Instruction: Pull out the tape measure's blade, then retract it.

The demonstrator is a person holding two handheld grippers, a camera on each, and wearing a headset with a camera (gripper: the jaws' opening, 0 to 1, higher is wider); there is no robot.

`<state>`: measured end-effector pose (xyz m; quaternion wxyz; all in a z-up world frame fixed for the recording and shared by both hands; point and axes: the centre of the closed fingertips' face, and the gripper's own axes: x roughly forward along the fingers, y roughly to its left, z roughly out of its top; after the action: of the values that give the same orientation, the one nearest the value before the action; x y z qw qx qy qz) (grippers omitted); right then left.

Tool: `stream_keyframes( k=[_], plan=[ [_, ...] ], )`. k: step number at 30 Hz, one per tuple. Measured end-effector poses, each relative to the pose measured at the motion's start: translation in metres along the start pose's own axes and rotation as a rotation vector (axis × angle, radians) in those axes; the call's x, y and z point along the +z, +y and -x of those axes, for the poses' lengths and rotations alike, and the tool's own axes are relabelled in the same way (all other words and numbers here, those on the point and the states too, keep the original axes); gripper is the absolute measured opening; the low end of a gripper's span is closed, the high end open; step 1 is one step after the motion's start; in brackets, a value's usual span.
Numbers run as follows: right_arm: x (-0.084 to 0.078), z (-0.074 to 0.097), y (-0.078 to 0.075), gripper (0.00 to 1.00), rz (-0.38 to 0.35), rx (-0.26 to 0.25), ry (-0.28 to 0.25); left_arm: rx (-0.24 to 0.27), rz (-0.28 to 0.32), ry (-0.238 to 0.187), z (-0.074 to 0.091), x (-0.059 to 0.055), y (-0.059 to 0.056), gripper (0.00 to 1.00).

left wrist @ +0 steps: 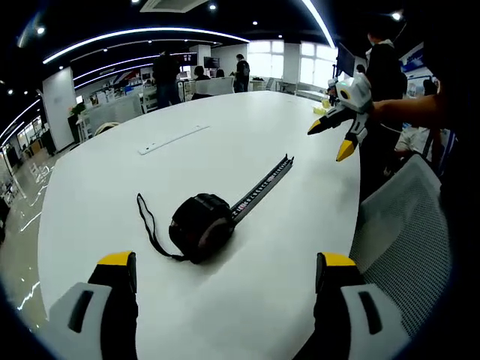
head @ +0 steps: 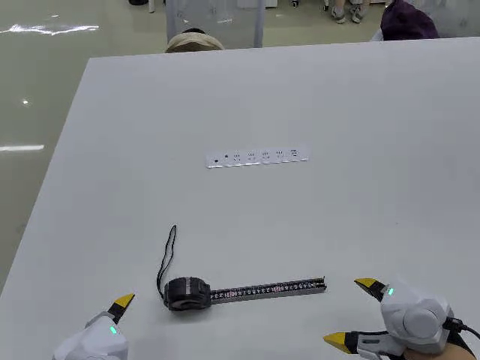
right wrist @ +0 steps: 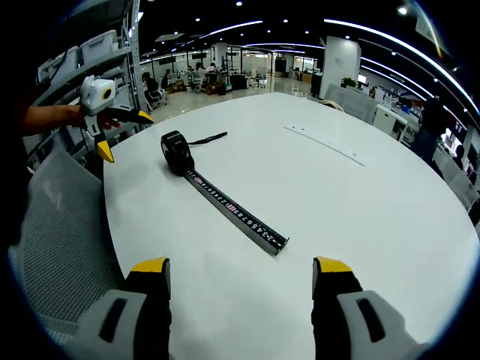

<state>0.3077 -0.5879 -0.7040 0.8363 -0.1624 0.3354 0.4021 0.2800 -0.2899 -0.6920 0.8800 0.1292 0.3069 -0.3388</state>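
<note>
Round black tape measure point(head: 185, 292) on smooth white surface point(head: 300, 112), ruled blade point(head: 268, 289) out flat toward 3 o'clock. Left gripper point(left wrist: 226, 259) at 7, right gripper point(head: 350, 313) at 4: both released, empty.

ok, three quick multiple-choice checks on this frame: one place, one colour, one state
1. Where is the tape measure?
A. on the table, near edge
B. at the far edge
C. held in a gripper

2. Colour of the fingertips?
A. red
B. yellow
C. blue

3. The blade is:
A. fully retracted
B. pulled out, flat on the table
C. bent upward

Key:
1 A, it lies just ahead of the left gripper and right gripper, both open and apart from it.
2 B, the tips are yellow in all three views.
3 B, the marked strip stretches out from the case along the tabletop.
</note>
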Motion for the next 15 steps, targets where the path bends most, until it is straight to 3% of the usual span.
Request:
stream_keyframes(
  k=[15],
  plan=[
    [0.0099, 0.0089, 0.0050, 0.90, -0.029, -0.065, -0.052, 0.082, 0.056, -0.045, 0.0032, 0.0051, -0.0061, 0.99]
  ],
)
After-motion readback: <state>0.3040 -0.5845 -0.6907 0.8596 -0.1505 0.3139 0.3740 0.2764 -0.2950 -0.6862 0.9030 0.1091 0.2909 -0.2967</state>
